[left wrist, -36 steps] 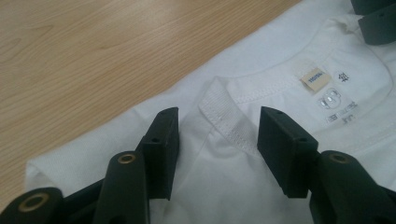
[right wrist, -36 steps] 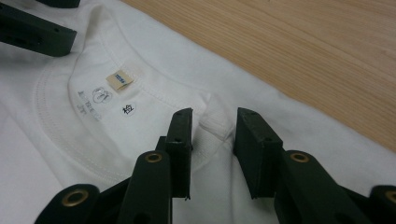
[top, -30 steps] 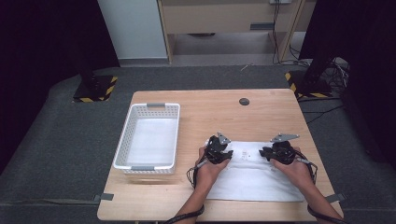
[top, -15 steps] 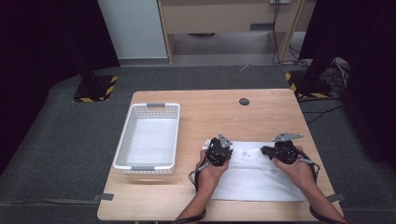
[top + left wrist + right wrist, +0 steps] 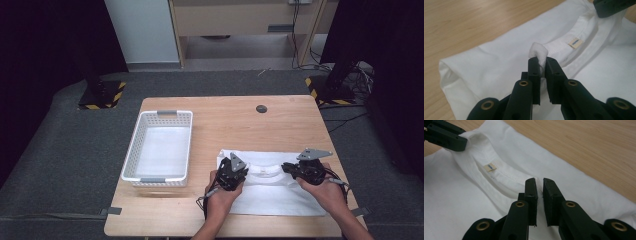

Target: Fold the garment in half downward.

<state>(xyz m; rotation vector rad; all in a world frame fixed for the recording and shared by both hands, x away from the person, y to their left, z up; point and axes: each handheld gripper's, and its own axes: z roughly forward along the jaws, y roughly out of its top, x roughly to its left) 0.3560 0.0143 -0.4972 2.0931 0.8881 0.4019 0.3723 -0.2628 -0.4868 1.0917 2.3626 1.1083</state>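
Now | left gripper (image 5: 543,65) pinches shirt (image 5: 280,197) collar | right gripper (image 5: 540,185) likewise | table (image 5: 225,120) beyond bare

Collar label (image 5: 575,43) print too small to read, shirt (image 5: 280,197) hem under forearms

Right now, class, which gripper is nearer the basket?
Left. The left gripper grips the shirt collar just right of the basket; the right gripper grips the collar's far side, further right.

Your high view is looking down from overhead; both gripper views are sitting close, sharing the white shirt's collar (image 5: 584,37) toward twelve o'clock.
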